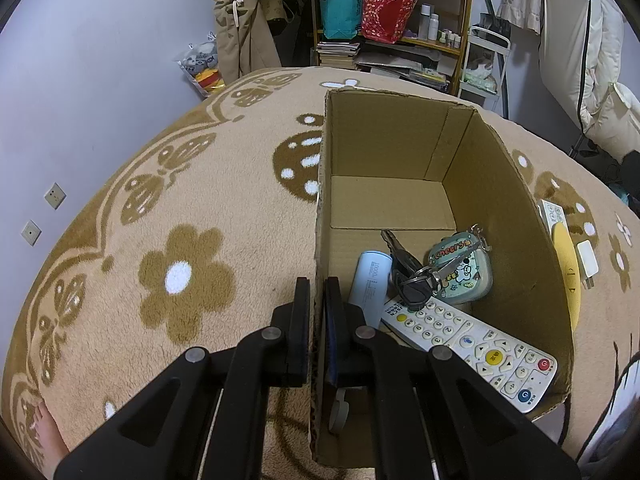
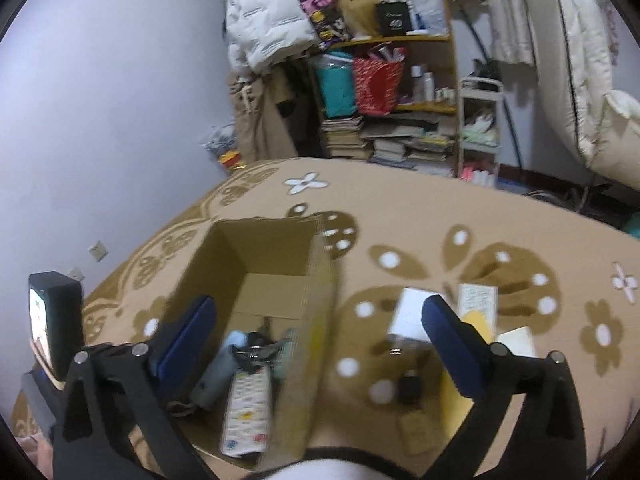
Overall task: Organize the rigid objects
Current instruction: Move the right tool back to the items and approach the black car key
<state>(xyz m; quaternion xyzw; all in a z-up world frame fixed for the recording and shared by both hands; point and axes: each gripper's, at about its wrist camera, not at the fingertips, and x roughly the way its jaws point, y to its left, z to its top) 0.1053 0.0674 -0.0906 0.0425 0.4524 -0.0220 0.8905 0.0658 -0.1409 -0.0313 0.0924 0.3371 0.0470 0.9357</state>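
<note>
An open cardboard box (image 1: 500,208) stands on a tan flower-patterned blanket (image 1: 180,272). Inside lie a white remote (image 1: 472,344), a bunch of keys (image 1: 408,276), a pale blue power bank (image 1: 370,284) and a "Cheers" charm (image 1: 464,272). My left gripper (image 1: 318,284) is shut on the box's left wall, one finger inside and one outside. In the right wrist view my right gripper (image 2: 320,304) hangs wide open over the box's (image 2: 256,248) right wall, holding nothing. The remote (image 2: 248,412) shows below it, blurred.
Right of the box on the blanket lie a white box (image 2: 410,316), a cream box (image 2: 478,296), a yellow flat thing (image 2: 460,400) and a small black block (image 2: 410,388). A cluttered shelf (image 1: 400,20) stands behind. A bare foot (image 1: 48,436) rests at the lower left.
</note>
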